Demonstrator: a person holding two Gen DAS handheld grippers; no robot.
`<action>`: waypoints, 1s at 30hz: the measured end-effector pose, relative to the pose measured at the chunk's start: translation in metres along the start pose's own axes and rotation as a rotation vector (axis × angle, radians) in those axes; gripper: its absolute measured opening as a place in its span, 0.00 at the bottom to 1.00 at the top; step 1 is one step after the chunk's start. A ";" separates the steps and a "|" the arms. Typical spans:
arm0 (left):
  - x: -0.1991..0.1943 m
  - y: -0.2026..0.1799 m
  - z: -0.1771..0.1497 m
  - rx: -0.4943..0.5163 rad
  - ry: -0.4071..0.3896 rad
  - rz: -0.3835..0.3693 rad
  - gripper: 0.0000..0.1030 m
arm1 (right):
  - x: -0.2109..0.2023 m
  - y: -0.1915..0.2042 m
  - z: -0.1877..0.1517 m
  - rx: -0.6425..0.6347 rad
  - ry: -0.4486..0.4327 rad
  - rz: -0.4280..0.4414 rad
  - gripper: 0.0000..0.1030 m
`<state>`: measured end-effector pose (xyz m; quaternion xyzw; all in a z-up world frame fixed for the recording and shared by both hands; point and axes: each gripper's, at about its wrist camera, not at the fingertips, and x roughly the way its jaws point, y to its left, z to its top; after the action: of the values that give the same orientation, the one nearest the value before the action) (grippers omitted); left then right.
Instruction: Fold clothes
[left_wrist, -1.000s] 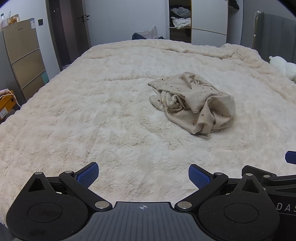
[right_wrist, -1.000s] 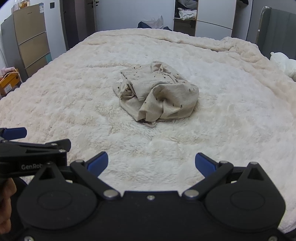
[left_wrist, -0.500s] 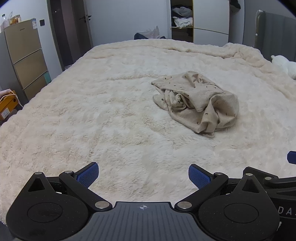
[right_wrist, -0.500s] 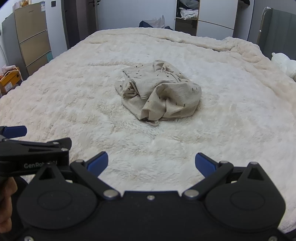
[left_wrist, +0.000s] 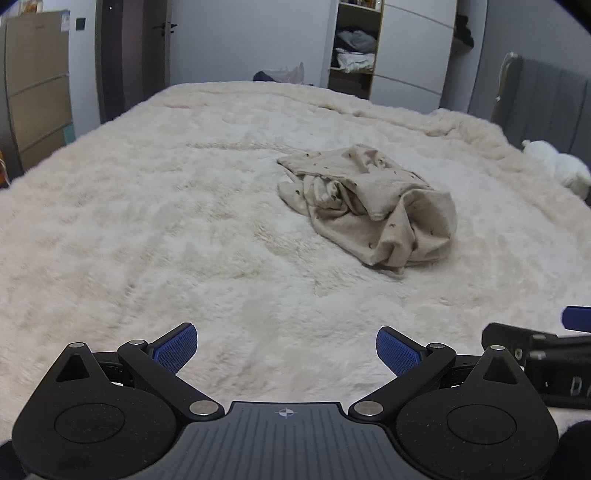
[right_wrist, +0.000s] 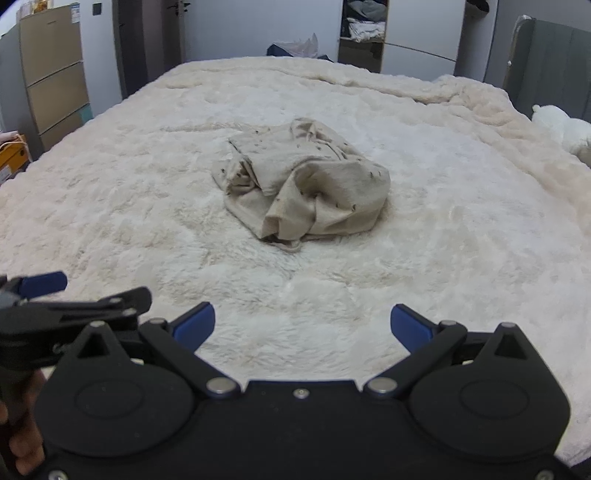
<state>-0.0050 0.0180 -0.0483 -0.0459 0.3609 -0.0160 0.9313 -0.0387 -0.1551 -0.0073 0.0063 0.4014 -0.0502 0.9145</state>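
Wide bed under a shaggy cream blanket; grey headboard at right, white plush toy beside it. Beyond the far edge, an open wardrobe with stacked clothes, a dark door, tan drawers at left. Mid-bed, crumpled beige garment with small dark specks, bunched, long axis slanting from far-left to near-right. Left gripper spread wide, empty. Right gripper likewise released, well short of the garment.
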 end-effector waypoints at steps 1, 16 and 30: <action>0.001 0.003 -0.002 -0.007 0.007 -0.005 1.00 | 0.002 0.001 -0.003 -0.003 0.001 0.001 1.00; 0.008 0.025 -0.003 -0.053 0.019 -0.034 1.00 | 0.012 0.027 -0.006 -0.056 0.001 -0.014 1.00; 0.010 0.023 -0.004 -0.036 0.029 -0.026 1.00 | 0.014 0.028 -0.007 -0.058 0.013 -0.005 1.00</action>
<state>-0.0006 0.0403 -0.0603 -0.0671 0.3740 -0.0221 0.9248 -0.0319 -0.1277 -0.0236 -0.0208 0.4086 -0.0409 0.9115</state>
